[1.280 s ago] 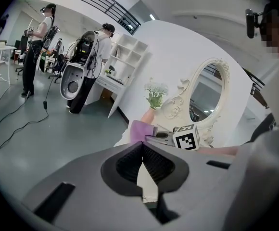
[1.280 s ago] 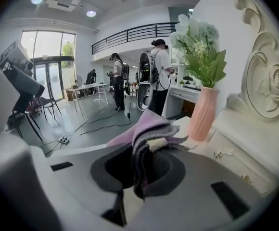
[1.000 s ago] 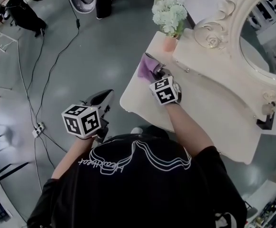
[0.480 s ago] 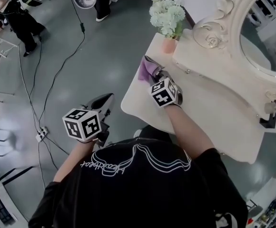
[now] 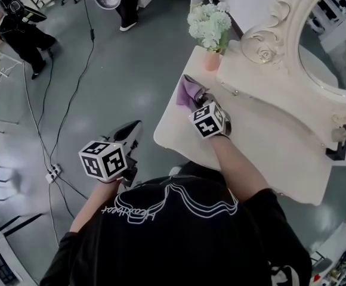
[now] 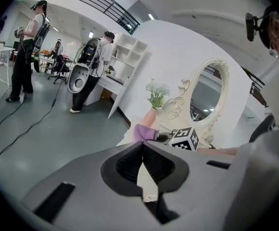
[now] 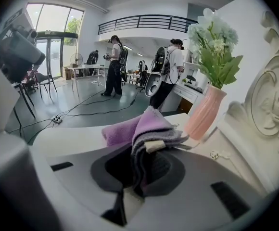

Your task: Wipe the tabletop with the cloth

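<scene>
1. Your right gripper (image 5: 198, 96) is clenched on the cloth (image 5: 188, 91). In the right gripper view a bunched purple fold stands pinched between the pads, and the rest spills forward onto the table (image 5: 262, 142).
2. Your left gripper (image 5: 132, 127) has its jaws pressed together on nothing. It hangs over the floor, off the table edge, at about 8 o'clock from the cloth and well apart from it.
3. In the head view the cloth sits near the table's 11 o'clock end, close to the front edge. The vase (image 5: 212, 59) stands near it at about 1 o'clock.
4. The relation that matters is this: the cloth leads your jaws toward 11 o'clock, while the table's long axis runs back from there toward 4 o'clock. Most of the bare top lies along that line, behind the cloth and under your forearm.
5. My reading is that wiping is under way at the near corner, with most of the surface not yet covered from this position.
6. The right arm is the only one placed for the job, so I would keep the wiping there. Pulling toward 4 o'clock looks the likely way to reach the open stretch.
7. Pushing further toward 1 o'clock risks nudging the vase, so watch that side.
</scene>
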A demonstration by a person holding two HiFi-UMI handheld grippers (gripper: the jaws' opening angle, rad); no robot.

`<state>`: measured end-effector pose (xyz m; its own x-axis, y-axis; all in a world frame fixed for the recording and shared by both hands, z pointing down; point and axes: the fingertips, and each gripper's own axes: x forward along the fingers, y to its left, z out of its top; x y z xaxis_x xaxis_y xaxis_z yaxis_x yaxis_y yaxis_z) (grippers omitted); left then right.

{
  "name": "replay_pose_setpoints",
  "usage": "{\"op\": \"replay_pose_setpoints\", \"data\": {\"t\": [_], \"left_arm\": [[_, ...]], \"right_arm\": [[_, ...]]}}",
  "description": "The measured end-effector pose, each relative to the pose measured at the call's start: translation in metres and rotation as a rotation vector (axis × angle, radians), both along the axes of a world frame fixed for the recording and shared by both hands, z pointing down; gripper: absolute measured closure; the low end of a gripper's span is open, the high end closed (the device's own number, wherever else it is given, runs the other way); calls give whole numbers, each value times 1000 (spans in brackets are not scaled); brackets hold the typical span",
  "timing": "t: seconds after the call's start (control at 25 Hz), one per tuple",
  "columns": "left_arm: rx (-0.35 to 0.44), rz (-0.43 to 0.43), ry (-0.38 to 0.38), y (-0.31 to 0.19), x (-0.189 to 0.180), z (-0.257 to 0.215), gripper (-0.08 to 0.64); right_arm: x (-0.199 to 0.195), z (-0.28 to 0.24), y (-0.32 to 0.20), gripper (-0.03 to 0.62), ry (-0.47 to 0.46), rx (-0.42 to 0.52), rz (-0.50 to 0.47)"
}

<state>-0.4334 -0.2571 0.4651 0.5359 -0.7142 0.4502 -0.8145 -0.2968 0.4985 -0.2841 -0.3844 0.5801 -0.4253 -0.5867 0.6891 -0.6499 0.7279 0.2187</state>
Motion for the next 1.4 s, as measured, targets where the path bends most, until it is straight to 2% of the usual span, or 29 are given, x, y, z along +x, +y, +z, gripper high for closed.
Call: {"op": "replay_pose_setpoints", "data": {"t": [0.32,0.76,1.08,1.4], "left_arm": [[-12,-13,26,1,-5,5,556],[-3,61,44,0,28,5,556],[9,121,59,-2,59,-2,555],[9,156,71,-2,78,-2,556]], "right_arm": [[17,-1,5,546,21,0,28],[60,-1,20,546,23,6,116],[89,0,30,546,65,-4,141],[116,0,39,546,62,-10,185]]}}
